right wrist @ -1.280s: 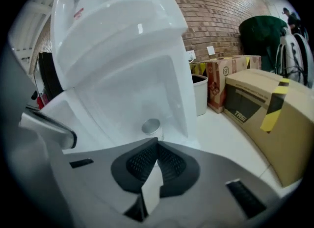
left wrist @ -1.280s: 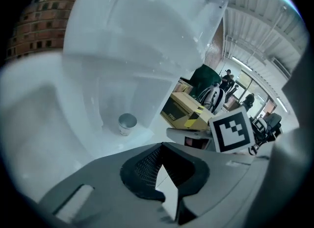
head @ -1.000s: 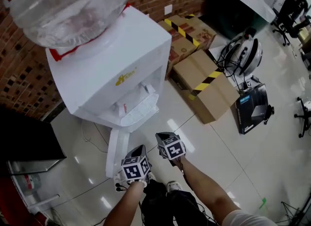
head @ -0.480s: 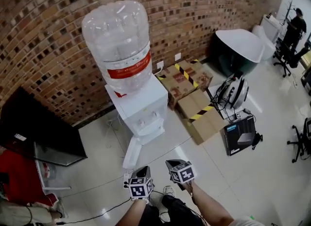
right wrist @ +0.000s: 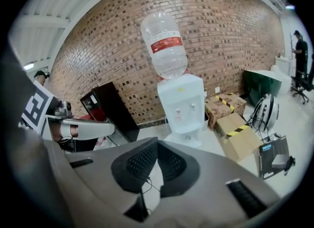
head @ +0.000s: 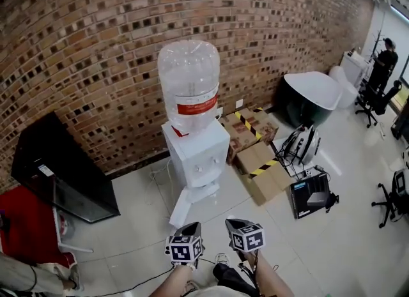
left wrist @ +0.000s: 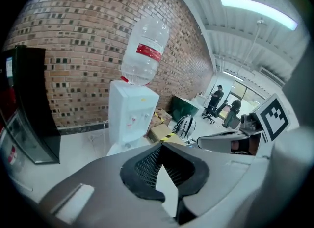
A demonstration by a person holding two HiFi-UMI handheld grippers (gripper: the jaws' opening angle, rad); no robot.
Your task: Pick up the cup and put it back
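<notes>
A white water dispenser [head: 197,152] with a clear upturned bottle [head: 188,85] stands against the brick wall. It also shows ahead in the left gripper view [left wrist: 131,114] and the right gripper view [right wrist: 182,102]. No cup shows in any view. My left gripper [head: 189,228] and right gripper [head: 238,224] hang side by side low in the head view, well short of the dispenser. The left gripper [left wrist: 161,146] is shut with nothing in it. The right gripper [right wrist: 157,143] is likewise shut and holds nothing.
A black cabinet [head: 64,168] stands left of the dispenser. Cardboard boxes [head: 259,161] with striped tape lie to its right, then a black box [head: 310,193] on the floor and a dark tub [head: 310,94]. A white panel [head: 182,206] leans at the dispenser's foot. A person [head: 383,56] stands far right.
The head view has drawn back and risen: the dispenser, close a second ago, now stands far off and small. Both grippers sit lower in the frame and stay shut.
</notes>
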